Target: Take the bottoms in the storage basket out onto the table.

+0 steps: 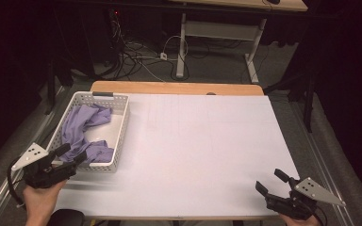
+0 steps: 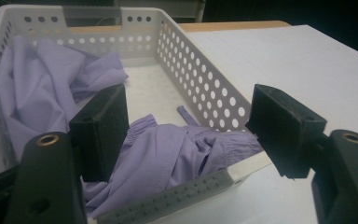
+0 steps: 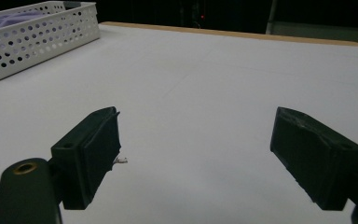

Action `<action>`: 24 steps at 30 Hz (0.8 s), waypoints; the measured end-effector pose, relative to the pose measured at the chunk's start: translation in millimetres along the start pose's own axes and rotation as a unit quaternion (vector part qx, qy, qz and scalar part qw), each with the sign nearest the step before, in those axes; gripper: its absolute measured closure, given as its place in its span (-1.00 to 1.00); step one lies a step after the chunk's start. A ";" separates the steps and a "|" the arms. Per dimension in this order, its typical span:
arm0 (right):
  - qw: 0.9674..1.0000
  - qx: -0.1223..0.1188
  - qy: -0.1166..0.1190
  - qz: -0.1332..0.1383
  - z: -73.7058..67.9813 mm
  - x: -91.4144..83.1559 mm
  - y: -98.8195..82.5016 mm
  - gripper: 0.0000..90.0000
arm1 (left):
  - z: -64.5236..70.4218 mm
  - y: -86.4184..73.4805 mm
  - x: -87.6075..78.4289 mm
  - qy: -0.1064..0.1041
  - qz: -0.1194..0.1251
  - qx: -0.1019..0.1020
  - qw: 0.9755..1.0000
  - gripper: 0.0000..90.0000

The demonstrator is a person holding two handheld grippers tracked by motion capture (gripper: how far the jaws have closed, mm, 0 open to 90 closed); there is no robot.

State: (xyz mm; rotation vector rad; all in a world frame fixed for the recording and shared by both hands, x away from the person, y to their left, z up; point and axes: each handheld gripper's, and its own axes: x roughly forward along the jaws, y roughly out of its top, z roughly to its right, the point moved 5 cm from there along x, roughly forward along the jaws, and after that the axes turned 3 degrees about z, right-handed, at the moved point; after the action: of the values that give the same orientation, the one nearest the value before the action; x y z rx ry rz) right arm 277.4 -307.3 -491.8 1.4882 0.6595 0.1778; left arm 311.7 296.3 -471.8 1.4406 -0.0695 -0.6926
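- I counted one white basket (image 1: 120, 126), one purple cloth (image 1: 78, 129), and my two grippers, one in each hand.
- The basket was a plastic tray with rows of round holes through all its walls and a handle slot in the far end wall; it sat on the left side of the white table (image 1: 202, 146), its long side running away from me.
- The purple cloth lay crumpled inside the basket. Most of it was heaped against the left wall and the far corner, and a second bunch sat at the near end, with a bare patch of basket floor between the two.
- In my left gripper view the cloth (image 2: 168, 151) showed a gathered, puckered band along its near edge and a narrow strip poking up toward the basket floor; a fold of it reached the near rim (image 2: 200, 186).
- My left gripper (image 1: 70, 155) hung at the basket's near end, its jaws standing wide apart, one over the cloth inside the basket and the other out past the right wall. The pads pressed on nothing.
- My right gripper (image 1: 271, 181) rested low at the near right corner of the table, well apart from the basket, jaws spread wide with only bare tabletop between them.
- A wooden strip (image 1: 176, 88) edged the table's far side.
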 end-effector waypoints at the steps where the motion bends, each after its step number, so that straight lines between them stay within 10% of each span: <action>1: 1.000 0.000 0.000 0.000 0.0 0.0 0.0 -0.63 | 0.6 1.0 1.5 -0.001 -0.001 0.001 1.000 -0.38; 24: 1.000 0.000 -0.003 -0.001 0.5 0.2 -0.2 -0.63 | -4.4 17.9 21.9 0.000 -0.026 0.001 1.000 -0.38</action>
State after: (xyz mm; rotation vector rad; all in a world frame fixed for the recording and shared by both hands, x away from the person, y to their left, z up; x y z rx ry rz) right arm 277.8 -307.6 -492.0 1.4874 0.6562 0.1714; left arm 338.3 289.4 -463.9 1.4487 -0.0320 -0.7355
